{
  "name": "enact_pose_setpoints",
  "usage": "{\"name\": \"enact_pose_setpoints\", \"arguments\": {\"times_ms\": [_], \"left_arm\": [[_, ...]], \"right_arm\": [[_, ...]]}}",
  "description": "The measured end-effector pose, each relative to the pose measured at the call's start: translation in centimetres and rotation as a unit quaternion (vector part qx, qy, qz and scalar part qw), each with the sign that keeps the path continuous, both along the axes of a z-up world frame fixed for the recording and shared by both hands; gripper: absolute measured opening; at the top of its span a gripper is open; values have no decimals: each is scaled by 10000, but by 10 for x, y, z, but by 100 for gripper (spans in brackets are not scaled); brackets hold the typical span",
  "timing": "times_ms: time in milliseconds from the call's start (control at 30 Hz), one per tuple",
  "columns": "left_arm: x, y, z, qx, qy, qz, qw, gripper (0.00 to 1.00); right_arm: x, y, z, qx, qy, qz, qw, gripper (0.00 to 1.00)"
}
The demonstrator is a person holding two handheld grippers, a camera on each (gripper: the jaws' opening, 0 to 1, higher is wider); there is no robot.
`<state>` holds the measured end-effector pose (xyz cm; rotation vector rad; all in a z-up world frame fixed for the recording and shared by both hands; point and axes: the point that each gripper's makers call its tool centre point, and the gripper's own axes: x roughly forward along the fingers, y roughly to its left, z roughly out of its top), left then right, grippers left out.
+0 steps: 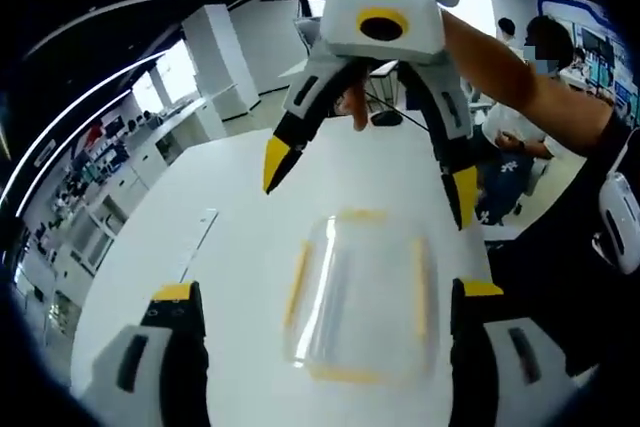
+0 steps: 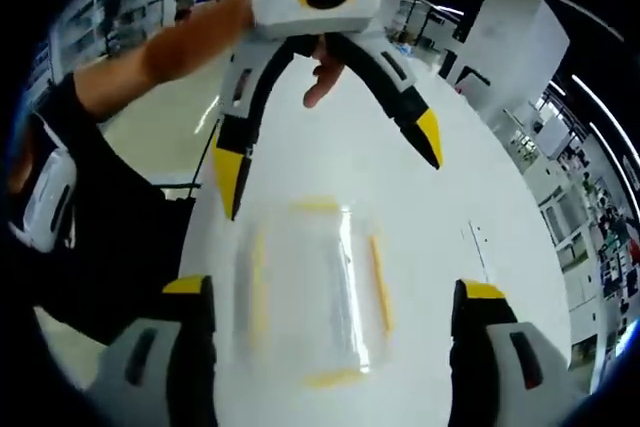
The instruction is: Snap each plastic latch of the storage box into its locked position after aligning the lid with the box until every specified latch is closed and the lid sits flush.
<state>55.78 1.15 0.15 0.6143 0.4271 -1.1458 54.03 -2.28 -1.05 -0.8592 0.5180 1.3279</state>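
Note:
A clear plastic storage box (image 1: 360,277) with its lid on lies on the white table (image 1: 200,177); yellow latches (image 1: 298,282) run along its sides. My left gripper (image 1: 328,292) stands open just before the box, jaws wide on either side of it. Facing it from the far side, my right gripper (image 1: 370,177) hangs open above the box's far end. In the right gripper view the same box (image 2: 315,287) lies blurred between my right gripper's (image 2: 333,289) open jaws, with the left gripper (image 2: 330,157) open beyond it. Whether the latches are snapped down is unclear.
A bare forearm (image 1: 500,72) holds the right gripper; another arm (image 2: 170,47) holds the left. A person (image 1: 510,147) sits past the table's far edge. A pale flat strip (image 1: 200,237) lies on the table left of the box. White cabinets (image 1: 215,57) line the room.

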Motion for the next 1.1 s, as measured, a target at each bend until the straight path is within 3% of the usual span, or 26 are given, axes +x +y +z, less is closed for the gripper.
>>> {"name": "enact_pose_setpoints", "arguments": {"times_ms": [200, 267, 367, 400, 500, 567, 667, 700, 733, 767, 800, 833, 867, 900, 967, 1100], "left_arm": [[6, 2, 13, -215, -215, 289, 9991, 100], [11, 4, 27, -422, -455, 488, 9969, 100], [14, 7, 46, -732, -832, 726, 9912, 100], [14, 8, 51, -762, -996, 761, 9892, 100], [14, 11, 53, -833, -1119, 904, 9861, 100], [13, 13, 55, -942, -1173, 967, 9839, 100], [12, 18, 58, -1111, -1345, 1133, 9781, 100], [13, 20, 60, -1165, -1441, 1224, 9750, 100], [13, 24, 63, -1248, -1596, 1343, 9700, 100], [12, 26, 64, -1272, -1615, 1379, 9689, 100], [12, 30, 65, -1396, -1662, 1522, 9642, 100], [13, 36, 65, -1596, -1600, 1755, 9582, 100], [15, 41, 65, -1741, -1639, 1878, 9527, 100], [17, 46, 64, -1815, -1644, 1973, 9492, 100], [20, 54, 60, -1863, -1593, 2107, 9463, 100], [33, 74, 51, -2047, -1592, 2398, 9355, 100]], "right_arm": [[-1, 4, 13, 309, -186, -45, 9993, 91], [6, 9, 29, 674, -678, -139, 9953, 91], [7, 11, 36, 942, -752, -249, 9924, 93], [12, 12, 47, 1279, -922, -401, 9867, 93], [14, 12, 54, 1521, -1078, -500, 9812, 96], [13, 11, 58, 1667, -1066, -604, 9784, 90], [12, 6, 64, 1753, -1358, -667, 9728, 93], [14, 5, 70, 1913, -1504, -762, 9670, 93], [9, 7, 76, 2231, -1458, -802, 9605, 90], [8, 6, 79, 2354, -1474, -839, 9570, 88], [15, -1, 87, 2591, -1757, -1108, 9432, 87], [18, -7, 90, 2716, -1898, -1251, 9352, 88], [20, -10, 97, 3116, -1929, -1322, 9210, 88], [22, -15, 98, 3323, -1808, -1472, 9139, 89], [27, -23, 95, 3428, -1757, -1660, 9078, 93], [49, -53, 102, 3860, -2163, -2271, 8675, 97]]}}
